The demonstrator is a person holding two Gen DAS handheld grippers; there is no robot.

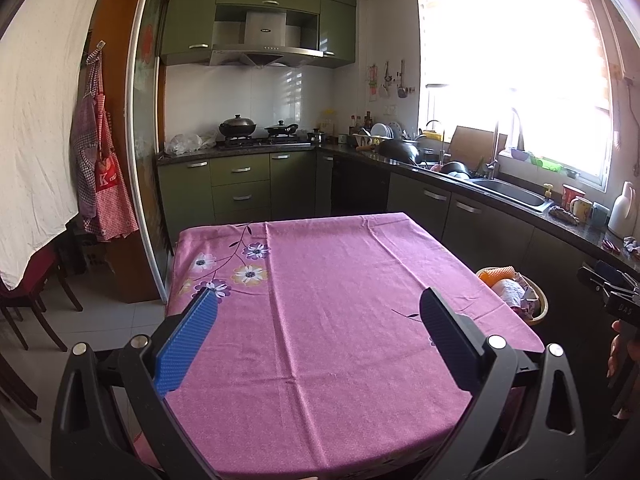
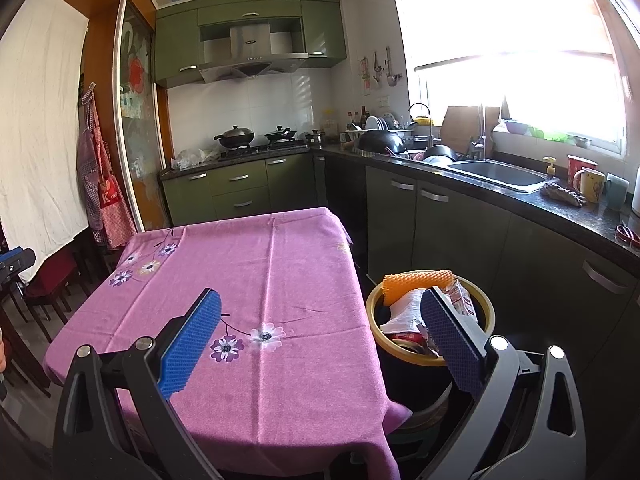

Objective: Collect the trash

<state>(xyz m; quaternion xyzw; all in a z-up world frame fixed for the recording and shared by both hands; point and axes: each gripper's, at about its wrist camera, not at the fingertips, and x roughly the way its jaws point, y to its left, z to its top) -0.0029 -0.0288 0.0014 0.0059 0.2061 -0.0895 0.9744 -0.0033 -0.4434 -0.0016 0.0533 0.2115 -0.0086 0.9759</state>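
The desk (image 1: 332, 320), under a pink flowered cloth (image 2: 256, 280), carries nothing that shows in either view; no scrap of trash lies on it. Just beside its right edge stands the bin (image 2: 490, 312), a round bin with a yellow rim, filled to the top. By that evidence the collecting looks done or nearly done: all the trash that can be seen is already in the bin, and what is left, if anything, lies outside these views.

At the top of the bin an orange ribbed roll (image 2: 416, 284) lies on its side along the far rim, its long axis running left to right across the right wrist view and slightly raised at the right end. Below it sits crumpled white paper (image 2: 404, 312), with a printed wrapper (image 2: 460, 298) leaning against the right wall and what looks like a red can (image 2: 406, 338) lying low at the near side. The same bin peeps past the desk's right edge in the left wrist view (image 1: 538, 304).

The left tongs (image 1: 318, 310) hang over the desk, spread wide, gripping nothing. The right tongs (image 2: 320, 310) are spread as wide and also empty, one finger over the cloth and the other over the bin's mouth.
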